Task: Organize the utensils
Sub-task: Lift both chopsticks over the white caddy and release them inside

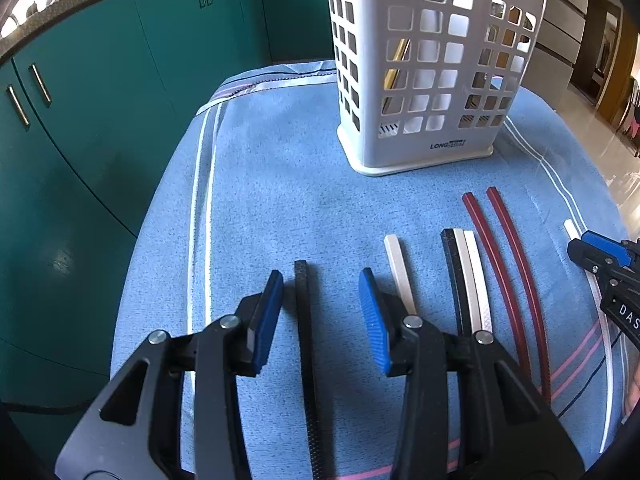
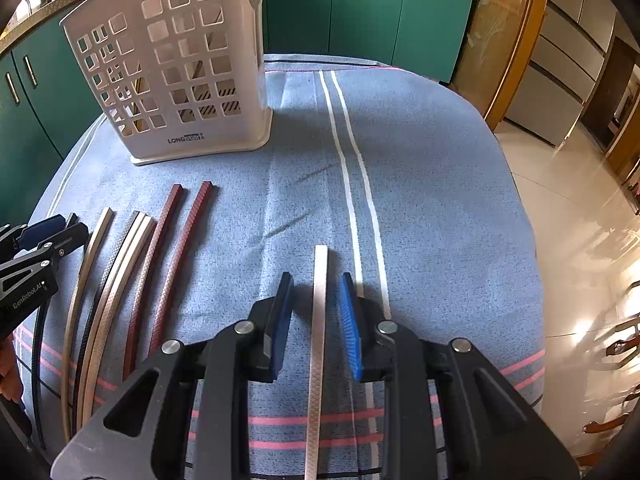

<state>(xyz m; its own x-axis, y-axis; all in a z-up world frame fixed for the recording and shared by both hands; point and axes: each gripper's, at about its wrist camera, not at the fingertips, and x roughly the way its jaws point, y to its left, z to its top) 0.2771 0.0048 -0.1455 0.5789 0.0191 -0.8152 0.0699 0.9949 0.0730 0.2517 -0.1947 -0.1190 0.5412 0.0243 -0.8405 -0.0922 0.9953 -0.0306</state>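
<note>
Several chopsticks lie side by side on a blue cloth [image 1: 280, 184]. My left gripper [image 1: 322, 280] is open, its jaws on either side of a black chopstick [image 1: 305, 344]. To its right lie a white chopstick [image 1: 400, 272], a black-and-white group [image 1: 466, 280] and two dark red chopsticks [image 1: 504, 248]. My right gripper [image 2: 316, 286] is open around a single white chopstick [image 2: 319, 320]. The red pair [image 2: 168, 256] and the white and black ones [image 2: 120, 264] lie to its left. A white perforated utensil holder [image 1: 424, 80] stands upright at the back, also in the right wrist view [image 2: 176, 64].
The cloth [image 2: 420, 200] covers a small rounded table with edges close on all sides. Teal cabinets [image 1: 100, 120] stand to the left and behind. A glossy tiled floor [image 2: 580, 240] lies to the right. The holder has something golden inside [image 1: 396, 64].
</note>
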